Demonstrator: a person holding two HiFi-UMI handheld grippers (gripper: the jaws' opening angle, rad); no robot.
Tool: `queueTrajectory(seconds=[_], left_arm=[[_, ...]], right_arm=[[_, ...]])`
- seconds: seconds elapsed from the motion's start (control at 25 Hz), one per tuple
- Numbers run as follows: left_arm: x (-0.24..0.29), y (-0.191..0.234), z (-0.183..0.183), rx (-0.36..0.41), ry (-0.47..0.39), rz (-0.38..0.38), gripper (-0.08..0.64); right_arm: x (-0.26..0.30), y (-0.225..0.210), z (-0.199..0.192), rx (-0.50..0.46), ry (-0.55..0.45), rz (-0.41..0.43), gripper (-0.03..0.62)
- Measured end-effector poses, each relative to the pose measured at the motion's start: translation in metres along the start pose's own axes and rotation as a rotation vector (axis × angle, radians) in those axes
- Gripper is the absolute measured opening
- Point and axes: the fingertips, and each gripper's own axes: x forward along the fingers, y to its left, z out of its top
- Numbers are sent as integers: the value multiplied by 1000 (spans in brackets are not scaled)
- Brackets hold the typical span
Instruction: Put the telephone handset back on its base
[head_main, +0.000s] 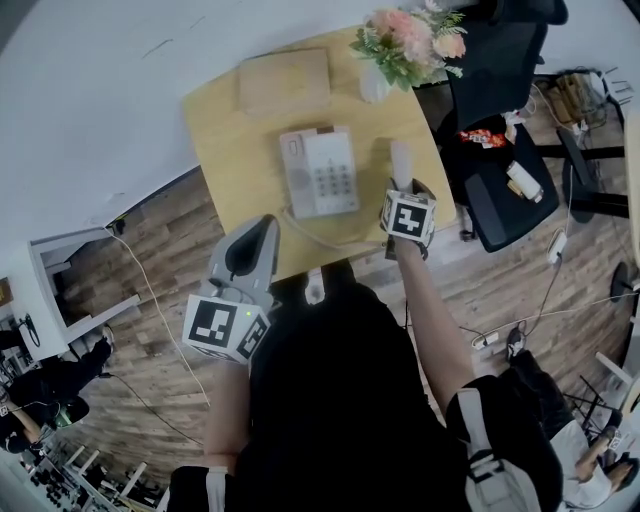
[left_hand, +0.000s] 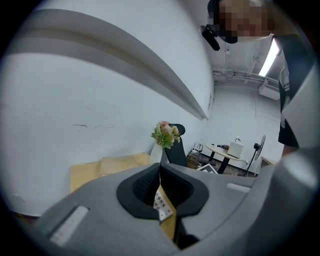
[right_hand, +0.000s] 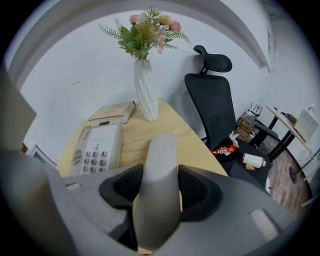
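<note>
The grey telephone base (head_main: 320, 172) with its keypad lies in the middle of a small wooden table (head_main: 225, 150); it shows again at the left in the right gripper view as the base (right_hand: 97, 148). The pale handset (right_hand: 157, 185) is clamped between the jaws of my right gripper (right_hand: 159, 192), lifted over the table's right part, to the right of the base. In the head view the handset (head_main: 401, 164) sticks up from the right gripper (head_main: 407, 205). My left gripper (head_main: 250, 255) hangs at the table's near edge, jaws shut with nothing in them.
A white vase of flowers (head_main: 400, 45) stands at the table's far right corner, a flat tan box (head_main: 284, 80) at the back. The phone cord (head_main: 330, 238) runs along the front edge. A black office chair (head_main: 495, 150) stands right of the table.
</note>
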Motion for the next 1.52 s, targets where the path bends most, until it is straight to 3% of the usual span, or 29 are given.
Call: queueTrajectory(seconds=[0.64, 1.52], left_arm=[[-17, 19, -2, -21, -33, 65, 11], [-51, 77, 12, -4, -44, -10, 11]], right_arm=[[-35, 57, 36, -65, -103, 130, 219], [-57, 155, 41, -75, -146, 143, 219]])
